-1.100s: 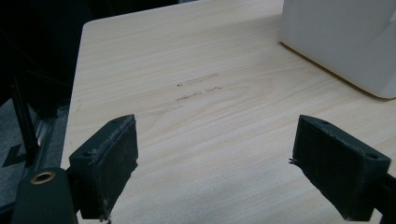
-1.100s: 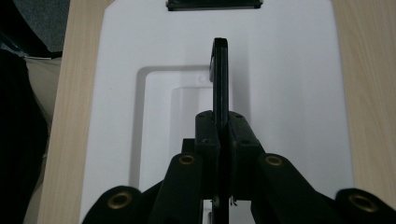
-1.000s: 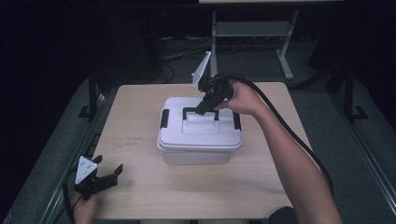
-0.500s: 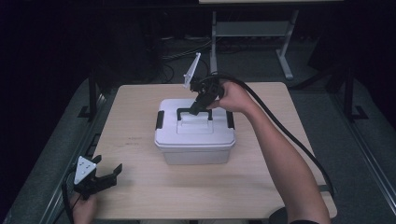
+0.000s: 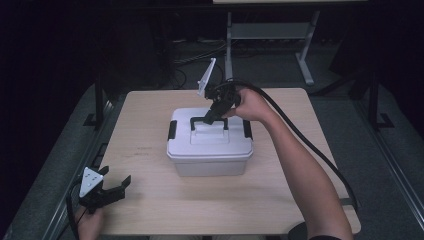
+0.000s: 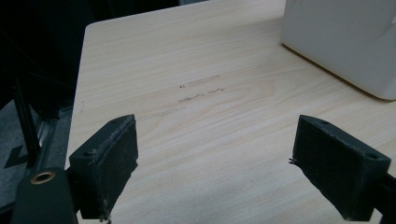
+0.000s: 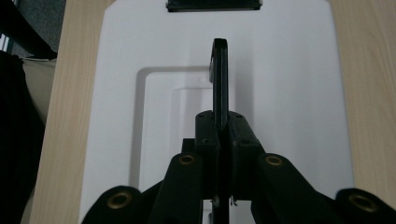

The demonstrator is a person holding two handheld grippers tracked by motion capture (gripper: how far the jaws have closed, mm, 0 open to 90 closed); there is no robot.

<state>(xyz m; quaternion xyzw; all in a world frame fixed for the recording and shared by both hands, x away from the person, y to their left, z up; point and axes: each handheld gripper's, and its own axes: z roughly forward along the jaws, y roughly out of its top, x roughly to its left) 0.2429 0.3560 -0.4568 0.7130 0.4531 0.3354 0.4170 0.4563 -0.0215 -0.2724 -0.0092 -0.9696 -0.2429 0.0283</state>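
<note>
A white lidded plastic box (image 5: 210,150) stands in the middle of the wooden table (image 5: 145,120), with black latches at both ends. Its black carry handle (image 5: 198,120) is swung up off the lid. My right gripper (image 5: 209,117) reaches down from behind the box and is shut on that handle. In the right gripper view the handle (image 7: 220,70) runs edge-on between the pressed jaws of the right gripper (image 7: 219,126), above the white lid (image 7: 289,93). My left gripper (image 5: 112,187) rests open near the table's front left corner. The left gripper (image 6: 215,172) holds nothing, and the box's corner (image 6: 345,42) lies far off.
A black latch (image 7: 212,4) sits at the lid's far end. A thick black cable (image 5: 305,140) trails from the right gripper over the table's right side. Metal table legs (image 5: 300,55) stand on the dark floor beyond. Bare wood surrounds the box.
The right gripper, still on the handle, has shifted slightly to the left, and the box has moved a little left with it. The left gripper has stayed put.
</note>
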